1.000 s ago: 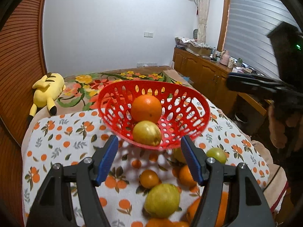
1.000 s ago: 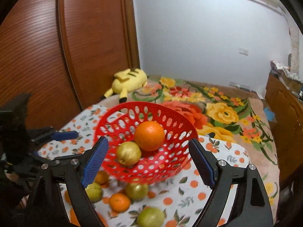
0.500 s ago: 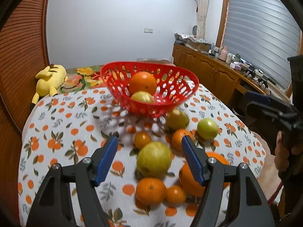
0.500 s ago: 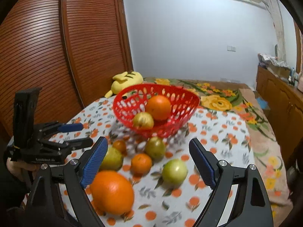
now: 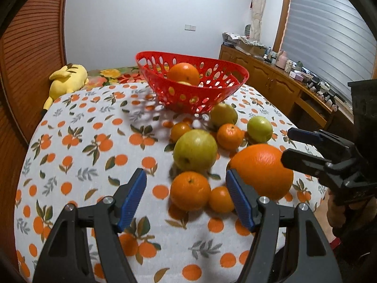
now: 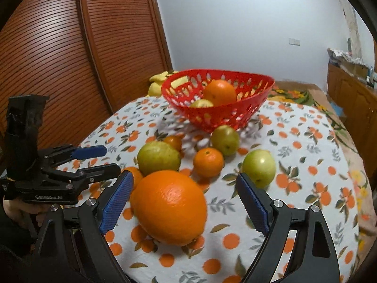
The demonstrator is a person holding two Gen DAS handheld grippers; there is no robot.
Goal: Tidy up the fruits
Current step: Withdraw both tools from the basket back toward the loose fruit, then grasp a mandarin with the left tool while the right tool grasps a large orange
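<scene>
Lying just ahead of the right tool (image 6: 183, 200), the big orange (image 6: 168, 206) sits between its blue pads but closer to the left-hand one, which it nearly touches or just overlaps in the right wrist view; the other pad stands well clear. That tool is spread wide and pinches nothing. The orange is slightly longer across than tall as it rests on the tabletop (image 6: 306, 146), so the wide gap looks needed.

The left tool (image 5: 186, 197) is also spread, empty, and aimed at a smaller orange (image 5: 190, 190) with a little mandarin (image 5: 221, 199) touching it; both lie between its pads. From the left wrist view the big orange lies to the right of that tool, outside its right pad, with the right tool's fingers reaching it from the far side. So the right hand is judged nearer to the big orange, the left hand nearer to the small pair.

The red basket (image 6: 259, 87) stands beyond the loose fruit, already holding an orange and a yellowish fruit. Several green fruits and mandarins lie between it and the tools.
</scene>
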